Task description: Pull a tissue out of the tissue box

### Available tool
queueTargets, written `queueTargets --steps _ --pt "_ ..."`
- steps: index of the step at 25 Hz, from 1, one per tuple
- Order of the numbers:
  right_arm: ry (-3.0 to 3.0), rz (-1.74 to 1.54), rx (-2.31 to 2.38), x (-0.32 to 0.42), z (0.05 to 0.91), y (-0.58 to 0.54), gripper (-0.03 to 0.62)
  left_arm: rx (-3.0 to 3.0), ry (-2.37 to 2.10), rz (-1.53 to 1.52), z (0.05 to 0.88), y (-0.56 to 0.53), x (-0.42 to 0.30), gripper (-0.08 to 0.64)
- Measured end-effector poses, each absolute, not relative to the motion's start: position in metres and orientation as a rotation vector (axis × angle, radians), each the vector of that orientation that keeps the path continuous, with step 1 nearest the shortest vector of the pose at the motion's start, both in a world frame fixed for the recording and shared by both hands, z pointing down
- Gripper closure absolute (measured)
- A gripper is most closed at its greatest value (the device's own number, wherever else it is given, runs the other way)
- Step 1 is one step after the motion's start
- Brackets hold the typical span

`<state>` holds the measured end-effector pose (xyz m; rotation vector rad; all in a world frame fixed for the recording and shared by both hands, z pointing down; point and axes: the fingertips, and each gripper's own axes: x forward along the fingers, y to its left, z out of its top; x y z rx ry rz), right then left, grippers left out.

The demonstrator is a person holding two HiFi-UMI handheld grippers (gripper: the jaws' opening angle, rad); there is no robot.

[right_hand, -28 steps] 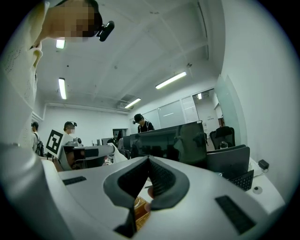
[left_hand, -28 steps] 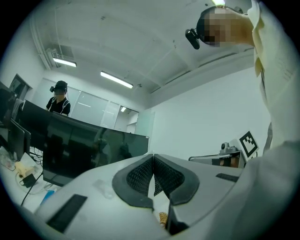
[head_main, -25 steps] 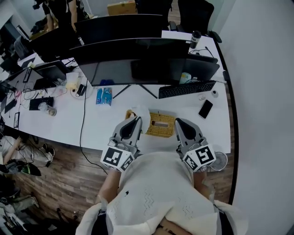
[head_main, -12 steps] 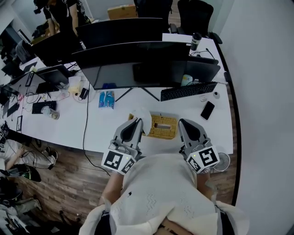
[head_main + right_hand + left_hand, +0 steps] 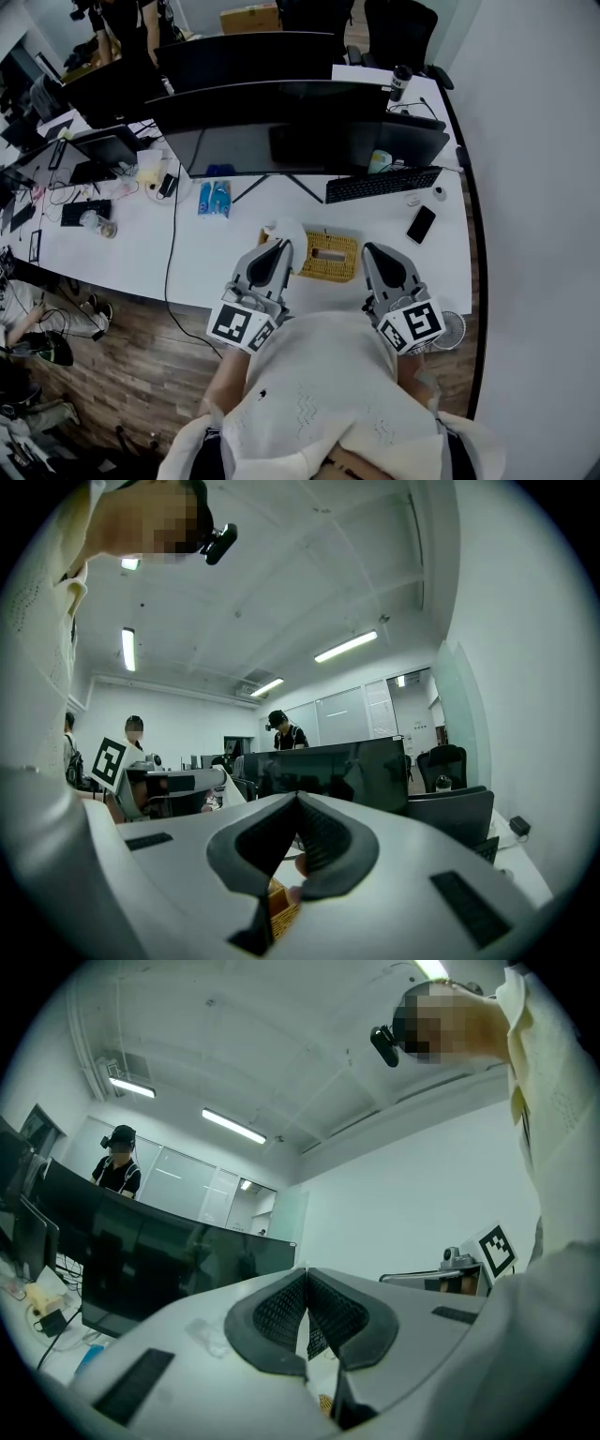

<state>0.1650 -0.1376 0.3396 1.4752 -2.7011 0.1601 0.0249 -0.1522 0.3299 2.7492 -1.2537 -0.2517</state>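
The person holds one tool in each hand, low over a white surface (image 5: 211,251), with both tools pointing away from the body.

The left tool (image 5: 279,247) has its two jaws pressed together at the tip. A white tissue (image 5: 289,232) is caught there. In the head view the tissue sticks up right at that tip, by the left end of the tissue box (image 5: 330,259). In the right gripper view the tissue shows as a small white flap hanging from the left tool.

The tissue box is a woven, yellow-brown box. It sits on the surface between the two tools, close to the near edge. It has a dark slot on top.

The right tool (image 5: 368,249) is just beside the right end of the box. Its jaws are together too, and nothing is held in them. In its own view a bit of the woven box shows under the jaws.

Behind the box are a black keyboard (image 5: 382,183), a dark phone (image 5: 420,223) and big black screens (image 5: 281,131).
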Motion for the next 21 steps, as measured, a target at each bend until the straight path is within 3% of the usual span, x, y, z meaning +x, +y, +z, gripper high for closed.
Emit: queueTargets --steps 21 --pt "-2.701 0.172 1.42 0.156 0.351 -0.137 0.591 2.744 -1.245 -0.249 0.337 -0.151 0.025 0.546"
